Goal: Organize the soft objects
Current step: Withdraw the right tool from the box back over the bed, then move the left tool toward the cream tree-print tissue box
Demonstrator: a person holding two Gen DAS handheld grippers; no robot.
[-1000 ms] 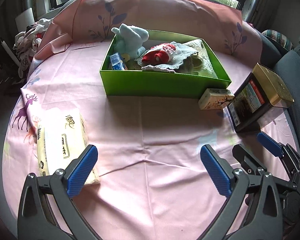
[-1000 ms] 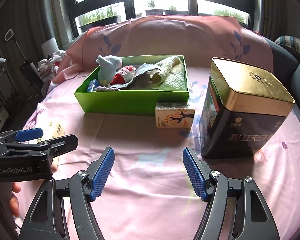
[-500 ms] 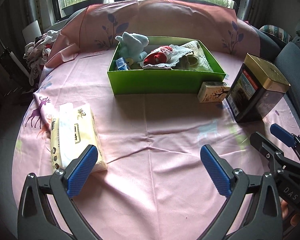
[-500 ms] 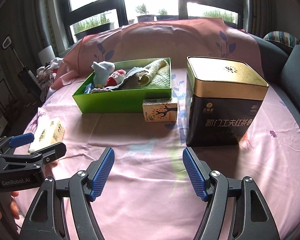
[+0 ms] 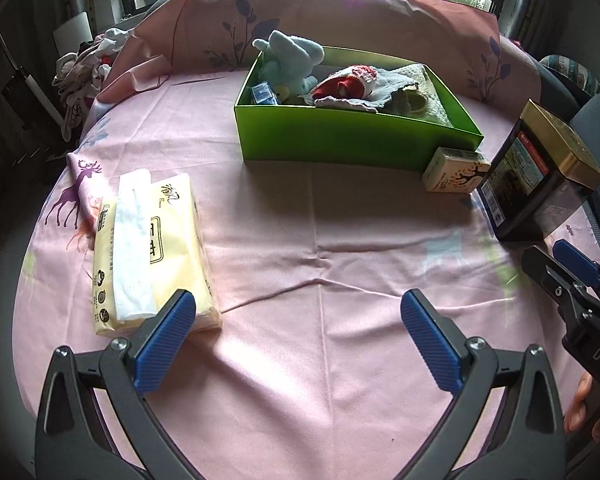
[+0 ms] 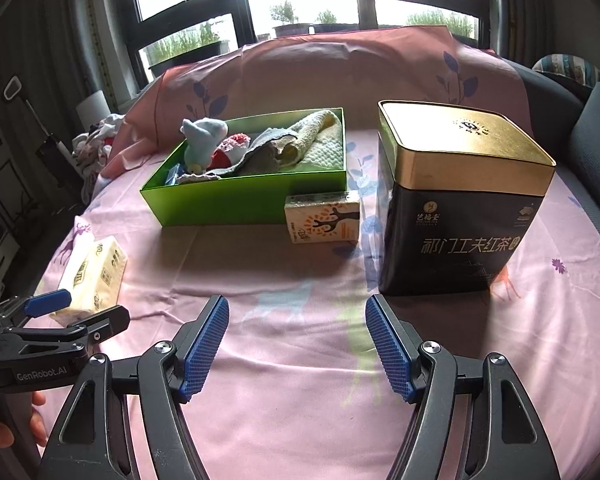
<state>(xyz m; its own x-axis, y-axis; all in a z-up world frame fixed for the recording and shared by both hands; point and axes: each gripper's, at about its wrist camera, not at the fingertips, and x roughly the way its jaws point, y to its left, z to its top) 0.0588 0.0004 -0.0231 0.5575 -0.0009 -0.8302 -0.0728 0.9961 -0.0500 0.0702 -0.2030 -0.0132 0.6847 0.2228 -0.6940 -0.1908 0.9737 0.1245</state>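
Observation:
A green box [image 5: 340,136] [image 6: 236,204] at the back of the pink-clothed table holds a light blue plush toy [image 5: 292,64] [image 6: 202,140], a red and white knitted item [image 5: 346,82], grey and cream cloths [image 6: 300,140] and a small blue pack [image 5: 264,94]. A yellow tissue pack [image 5: 148,248] [image 6: 96,272] lies at the left, just ahead of my left gripper [image 5: 296,334], which is open and empty. My right gripper [image 6: 296,344] is open and empty over the table's front middle. Each gripper shows at the edge of the other's view.
A small cream tissue box [image 5: 456,170] [image 6: 322,218] sits against the green box's right front corner. A black tin with a gold lid [image 5: 540,180] [image 6: 460,200] stands at the right. Clothes [image 5: 84,68] are piled beyond the table's left edge. Windows lie behind.
Both grippers have drawn back toward the front edge of the table and stayed open. The left view now takes in more of the tissue pack.

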